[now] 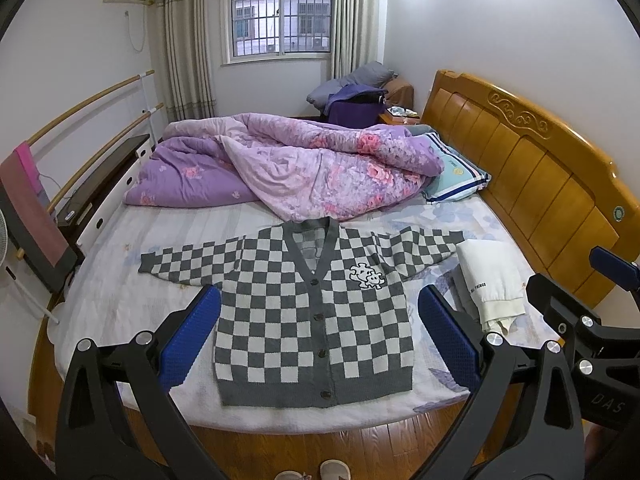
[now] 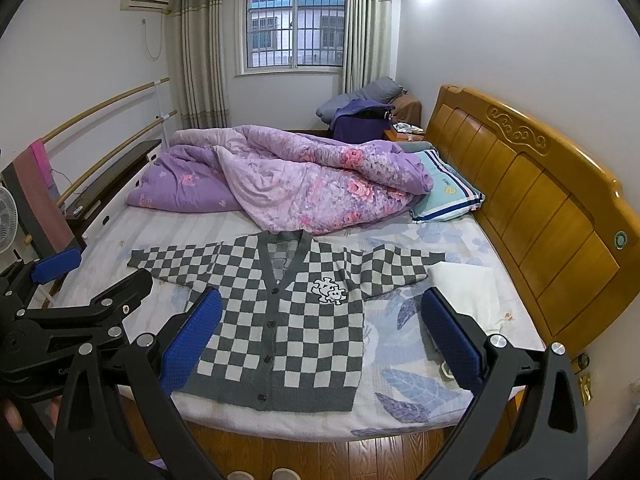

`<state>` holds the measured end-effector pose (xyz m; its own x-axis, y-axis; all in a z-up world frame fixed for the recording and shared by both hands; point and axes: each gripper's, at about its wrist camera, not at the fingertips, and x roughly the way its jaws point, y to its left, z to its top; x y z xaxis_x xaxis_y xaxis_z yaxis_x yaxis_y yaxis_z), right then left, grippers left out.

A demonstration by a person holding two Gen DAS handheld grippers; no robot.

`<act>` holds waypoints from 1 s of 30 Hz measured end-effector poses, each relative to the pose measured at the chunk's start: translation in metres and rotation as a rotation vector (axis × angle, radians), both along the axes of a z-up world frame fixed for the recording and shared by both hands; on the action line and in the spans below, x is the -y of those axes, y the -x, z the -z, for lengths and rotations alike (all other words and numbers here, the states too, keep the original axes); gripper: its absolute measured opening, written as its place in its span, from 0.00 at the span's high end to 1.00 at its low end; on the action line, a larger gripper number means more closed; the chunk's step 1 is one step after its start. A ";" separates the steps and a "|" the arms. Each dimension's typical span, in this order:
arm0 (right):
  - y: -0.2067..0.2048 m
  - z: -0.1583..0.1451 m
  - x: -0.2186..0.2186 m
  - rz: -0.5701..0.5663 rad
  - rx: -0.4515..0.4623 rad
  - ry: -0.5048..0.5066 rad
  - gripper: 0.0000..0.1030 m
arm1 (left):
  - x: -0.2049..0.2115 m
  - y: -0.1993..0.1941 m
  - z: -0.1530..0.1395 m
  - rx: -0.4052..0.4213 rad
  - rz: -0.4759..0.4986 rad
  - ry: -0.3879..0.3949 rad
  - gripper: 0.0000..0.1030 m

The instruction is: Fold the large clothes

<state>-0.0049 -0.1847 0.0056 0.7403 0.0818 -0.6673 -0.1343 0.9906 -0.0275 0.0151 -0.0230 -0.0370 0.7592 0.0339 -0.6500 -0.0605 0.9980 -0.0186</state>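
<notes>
I held both grippers level above the bed's near edge, left gripper (image 1: 319, 330) and right gripper (image 2: 321, 332), fingers spread wide and empty. The grey-and-white checkered knit cardigan (image 1: 308, 312) lay flat, buttoned, at frame centre on the floral-sheeted bed (image 1: 128, 308).

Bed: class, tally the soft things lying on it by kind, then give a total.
Cardigan: 1
Folded white garment: 1
Quilt: 1
Striped pillow: 1
Total: 4
</notes>
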 end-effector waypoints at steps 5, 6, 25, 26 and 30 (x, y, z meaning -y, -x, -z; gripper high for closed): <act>-0.001 0.002 0.003 -0.001 -0.007 -0.006 0.07 | 0.007 -0.005 0.004 -0.007 0.002 -0.008 0.04; -0.002 0.002 0.003 -0.001 -0.007 -0.006 0.07 | 0.006 -0.005 0.004 -0.006 0.001 -0.006 0.04; -0.037 0.007 -0.013 -0.011 -0.067 -0.012 0.07 | -0.015 -0.031 0.017 -0.073 0.002 0.016 0.04; -0.042 0.009 -0.018 -0.013 -0.075 -0.007 0.07 | -0.021 -0.041 0.019 -0.085 0.003 0.020 0.04; -0.060 0.017 -0.040 -0.017 -0.103 0.007 0.07 | -0.046 -0.068 0.031 -0.129 0.012 0.050 0.04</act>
